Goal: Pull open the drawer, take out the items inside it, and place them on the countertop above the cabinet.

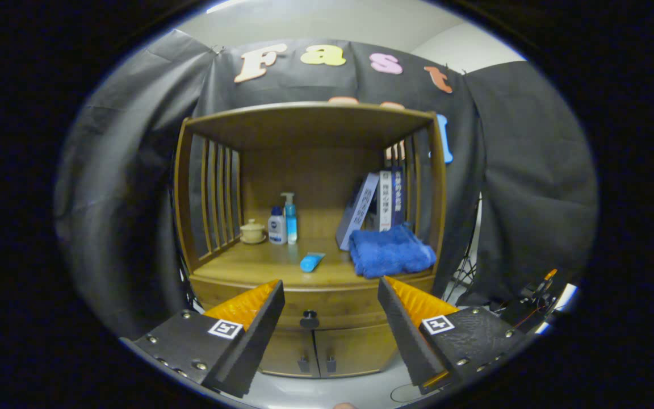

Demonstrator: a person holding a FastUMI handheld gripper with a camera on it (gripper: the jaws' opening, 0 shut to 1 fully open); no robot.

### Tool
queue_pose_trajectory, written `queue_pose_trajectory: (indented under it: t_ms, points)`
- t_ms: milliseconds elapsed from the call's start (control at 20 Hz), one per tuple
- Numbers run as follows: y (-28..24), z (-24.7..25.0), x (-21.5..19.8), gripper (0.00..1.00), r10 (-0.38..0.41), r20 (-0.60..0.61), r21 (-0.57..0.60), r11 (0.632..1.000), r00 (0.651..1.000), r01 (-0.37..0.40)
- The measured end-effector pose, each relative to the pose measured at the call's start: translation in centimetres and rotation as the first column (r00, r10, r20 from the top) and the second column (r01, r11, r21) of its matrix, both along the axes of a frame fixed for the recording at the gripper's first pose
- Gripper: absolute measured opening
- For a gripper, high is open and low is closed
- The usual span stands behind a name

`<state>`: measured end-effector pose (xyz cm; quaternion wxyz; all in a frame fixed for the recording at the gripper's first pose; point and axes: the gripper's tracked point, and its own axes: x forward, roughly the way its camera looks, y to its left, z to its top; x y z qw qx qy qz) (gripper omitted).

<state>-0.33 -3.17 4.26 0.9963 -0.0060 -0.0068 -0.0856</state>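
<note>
The claw (331, 292) stands wide open with nothing between its fingers, held back from a wooden cabinet (310, 227) that faces it. Between the two fingertips, and beyond them, lies the drawer (327, 309) just under the table (259, 267) of the cabinet; it is closed, and its dark round knob (309, 319) sits in the gap between the fingers. What the drawer contains cannot be seen. Below the drawer are two cabinet doors (327, 352), closed, each with a small dark handle near the middle seam.

On the table, under the cabinet's top board and between its slatted sides, stand from left to right: a small lidded pot (252, 232) near the left slats; a white bottle (277, 226) and a blue pump bottle (290, 218), touching or nearly so; and several books (375, 204) at the back right, the leftmost leaning. A folded blue towel (390, 251) lies in front of the books, reaching the front edge. A blue tube (311, 262) lies flat between the bottles and the towel, apart from both.
</note>
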Motion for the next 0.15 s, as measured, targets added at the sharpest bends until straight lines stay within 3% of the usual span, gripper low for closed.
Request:
queue_pose_trajectory:
  t_ms: [150]
  points:
    - [-1.34,1.56,-1.82,0.99,-0.041,0.002,-0.003,0.999,0.999,0.041]
